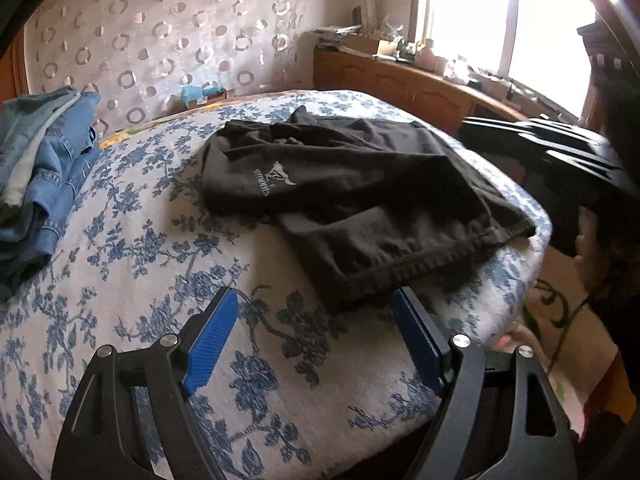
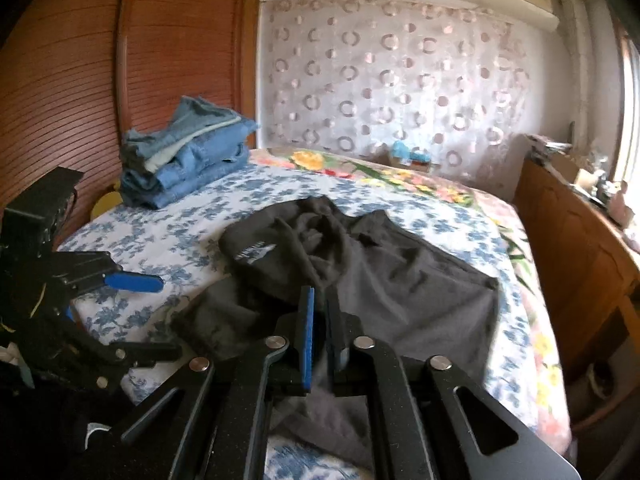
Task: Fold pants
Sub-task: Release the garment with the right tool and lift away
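Black pants (image 1: 352, 184) with a small white logo lie crumpled on the bed's blue-flowered cover (image 1: 140, 264); they also show in the right wrist view (image 2: 400, 280). My left gripper (image 1: 316, 304) is open and empty, just short of the pants' ribbed hem. It also shows at the left of the right wrist view (image 2: 132, 282). My right gripper (image 2: 320, 300) is shut on the pants' cloth, which passes between its blue pads (image 2: 307, 320). Its black body shows at the right of the left wrist view (image 1: 560, 152).
A pile of folded blue jeans (image 1: 44, 168) sits at the bed's far left, also in the right wrist view (image 2: 184, 156). A wooden cabinet (image 1: 400, 80) with clutter runs along the window side. A ring-patterned curtain (image 2: 400, 80) hangs behind the bed.
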`<action>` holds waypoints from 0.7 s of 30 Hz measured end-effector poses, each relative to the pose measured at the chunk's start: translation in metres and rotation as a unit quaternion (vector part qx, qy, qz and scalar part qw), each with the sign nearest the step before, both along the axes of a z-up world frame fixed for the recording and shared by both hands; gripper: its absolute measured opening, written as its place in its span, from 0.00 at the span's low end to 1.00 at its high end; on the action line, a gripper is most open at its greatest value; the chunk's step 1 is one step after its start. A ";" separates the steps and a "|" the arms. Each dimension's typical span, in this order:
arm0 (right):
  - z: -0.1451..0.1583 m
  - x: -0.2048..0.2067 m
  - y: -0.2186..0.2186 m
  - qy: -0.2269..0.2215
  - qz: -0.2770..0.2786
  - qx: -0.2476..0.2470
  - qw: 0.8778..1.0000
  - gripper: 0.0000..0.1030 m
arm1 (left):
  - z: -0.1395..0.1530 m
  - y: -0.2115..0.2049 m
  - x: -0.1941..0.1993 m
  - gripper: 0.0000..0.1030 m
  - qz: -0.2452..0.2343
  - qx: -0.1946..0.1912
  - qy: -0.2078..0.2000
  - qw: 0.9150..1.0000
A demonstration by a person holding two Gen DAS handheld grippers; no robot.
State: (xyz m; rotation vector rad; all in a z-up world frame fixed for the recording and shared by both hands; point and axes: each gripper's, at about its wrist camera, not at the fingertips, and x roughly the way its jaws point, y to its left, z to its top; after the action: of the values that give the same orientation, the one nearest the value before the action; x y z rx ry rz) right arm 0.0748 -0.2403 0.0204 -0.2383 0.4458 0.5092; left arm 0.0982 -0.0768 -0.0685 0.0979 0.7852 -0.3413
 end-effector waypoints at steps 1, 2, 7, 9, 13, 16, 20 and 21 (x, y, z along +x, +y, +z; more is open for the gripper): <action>-0.002 -0.004 -0.004 0.006 -0.005 0.001 1.000 0.26 | 0.000 0.000 0.002 0.78 0.002 0.003 0.001 1.000; -0.005 -0.008 -0.008 0.016 -0.009 0.006 1.000 0.33 | 0.001 0.001 0.003 0.78 0.002 0.000 0.000 1.000; -0.020 -0.028 -0.017 0.062 -0.025 0.046 0.997 0.34 | 0.003 0.004 0.001 0.78 0.003 -0.011 -0.004 1.000; -0.024 -0.030 -0.018 0.081 -0.032 0.068 0.994 0.34 | 0.003 0.005 0.000 0.78 0.004 -0.013 -0.002 1.000; -0.028 -0.030 -0.016 0.100 -0.037 0.081 0.991 0.34 | 0.001 0.005 -0.001 0.78 0.005 -0.008 0.001 1.000; -0.033 -0.025 -0.013 0.115 -0.036 0.082 0.989 0.34 | 0.000 0.007 -0.002 0.78 0.007 -0.013 0.001 1.000; -0.032 -0.022 -0.007 0.116 -0.031 0.077 0.990 0.34 | 0.000 0.010 -0.002 0.78 0.011 -0.018 0.000 1.000; -0.031 -0.022 -0.005 0.113 -0.029 0.074 0.990 0.34 | 0.000 0.010 -0.003 0.78 0.011 -0.019 0.000 1.000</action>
State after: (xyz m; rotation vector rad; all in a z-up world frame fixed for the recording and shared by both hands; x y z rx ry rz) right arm 0.0527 -0.2457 -0.0101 -0.0246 0.6302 0.5119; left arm 0.0953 -0.0667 -0.0688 0.0538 0.7795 -0.3348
